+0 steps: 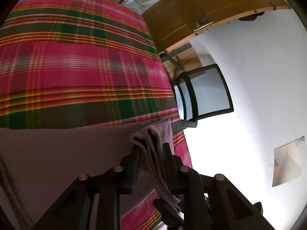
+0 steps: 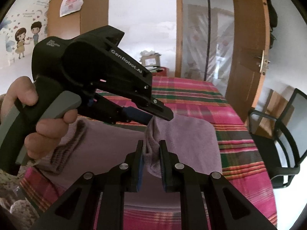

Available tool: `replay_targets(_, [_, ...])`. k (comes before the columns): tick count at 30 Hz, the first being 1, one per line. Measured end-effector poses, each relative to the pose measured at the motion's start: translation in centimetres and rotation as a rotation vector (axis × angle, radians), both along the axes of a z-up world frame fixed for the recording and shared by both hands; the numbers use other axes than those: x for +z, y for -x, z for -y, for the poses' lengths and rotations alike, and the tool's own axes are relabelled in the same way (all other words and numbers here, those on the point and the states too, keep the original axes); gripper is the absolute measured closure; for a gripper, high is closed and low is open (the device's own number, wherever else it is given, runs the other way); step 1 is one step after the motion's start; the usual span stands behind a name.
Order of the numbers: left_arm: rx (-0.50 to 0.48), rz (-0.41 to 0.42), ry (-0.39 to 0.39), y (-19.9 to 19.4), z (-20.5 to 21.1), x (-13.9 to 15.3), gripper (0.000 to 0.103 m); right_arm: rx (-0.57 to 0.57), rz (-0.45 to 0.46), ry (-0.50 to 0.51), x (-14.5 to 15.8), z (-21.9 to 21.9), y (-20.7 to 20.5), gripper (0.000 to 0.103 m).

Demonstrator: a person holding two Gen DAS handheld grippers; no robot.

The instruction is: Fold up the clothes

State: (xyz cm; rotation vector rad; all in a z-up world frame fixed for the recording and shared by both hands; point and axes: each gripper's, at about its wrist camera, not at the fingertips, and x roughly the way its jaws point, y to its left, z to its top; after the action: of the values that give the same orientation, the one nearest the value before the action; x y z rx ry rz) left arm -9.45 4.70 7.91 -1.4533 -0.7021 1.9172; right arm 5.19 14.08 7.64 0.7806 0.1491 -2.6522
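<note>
Garment: a mauve knit garment (image 2: 191, 134) is spread on the plaid bedcover (image 2: 239, 134), with one bunched edge lifted off it.
Right grip: the right gripper (image 2: 151, 153) is closed on a gathered fold of that edge; cloth is pinched between the two pads.
Left grip: the left gripper (image 1: 151, 153) is seen with a roll of the same cloth between its fingers; in the right wrist view its tips (image 2: 159, 116) bite the edge just beyond the right grip.
Key relation: both pinches sit close together on one edge, the left farther out; the rest of the cloth trails away below and to the left.
Long axis: probably along the ribbed hem (image 2: 65, 147) near the person's hand (image 2: 44, 126), though blur leaves this uncertain.
Surroundings: a mesh chair (image 2: 284, 134) stands beside the bed.
</note>
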Motion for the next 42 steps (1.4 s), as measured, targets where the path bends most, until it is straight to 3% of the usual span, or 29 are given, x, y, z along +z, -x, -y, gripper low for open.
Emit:
replay_targets(23, [0.102,0.105,-0.028,-0.3,5.6,-5.0,0.083,0.049,0.107,0.043,-3.5,6.0,0.3,0.088])
replay_targets(42, [0.164,0.128,-0.04,-0.8,8.2,-6.4,0.083,0.05,0.169,0.087,-5.5,7.1,0.1,0.086])
